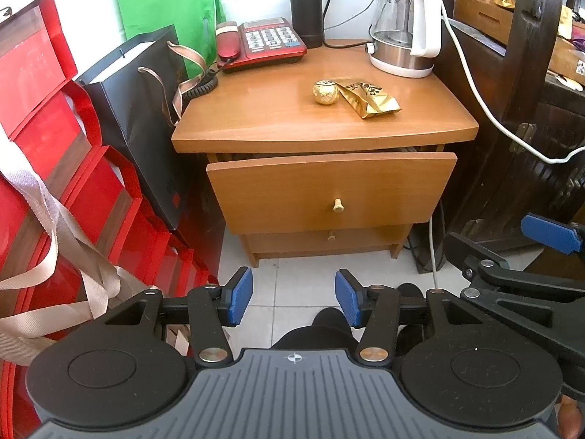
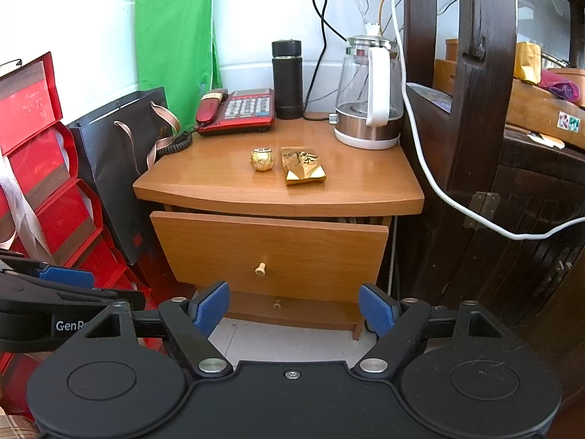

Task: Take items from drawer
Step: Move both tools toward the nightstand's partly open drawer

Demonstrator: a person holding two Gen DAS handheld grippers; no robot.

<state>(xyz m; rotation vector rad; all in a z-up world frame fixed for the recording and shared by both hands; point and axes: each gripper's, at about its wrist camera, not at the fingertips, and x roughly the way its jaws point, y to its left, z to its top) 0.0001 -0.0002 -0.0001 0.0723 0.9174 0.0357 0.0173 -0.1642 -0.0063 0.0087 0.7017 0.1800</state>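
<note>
Down at the bottom of both views, the two grippers hang side by side above the pale tiled floor [image 1: 292, 292], nothing in either. The left gripper [image 1: 294, 296] stands wide apart, its blue ribbed pads facing each other across bare tile; the right gripper [image 2: 294, 309] is spread just as wide, and its black linkage shows at the lower right edge of the left view. Both look backed off, squared up to the cabinet, probably so the fingers can line up with the drawer.

Mid-frame, the top drawer [image 1: 329, 190] of the honey-coloured wooden nightstand sits pulled out a little, a dark slot showing under the tabletop [image 1: 263, 117]. Its small turned knob [image 1: 338, 205] pokes out at centre; a second knob marks the lower drawer [image 1: 331, 237], which is shut. What lies inside the top drawer, I can't tell from here.

Up on the glossy tabletop, a foil-wrapped gold ball [image 1: 325, 92] rests just beside a crinkled gold tea packet [image 1: 369, 98], likely already taken out. Behind them, a red telephone [image 1: 261, 42] with a coiled cord, a matte black flask [image 1: 305, 7] and a glass kettle [image 1: 404, 22] with a white handle. Red gift boxes [image 1: 44, 117] and a dark paper bag [image 1: 146, 109] crowd the left.
</note>
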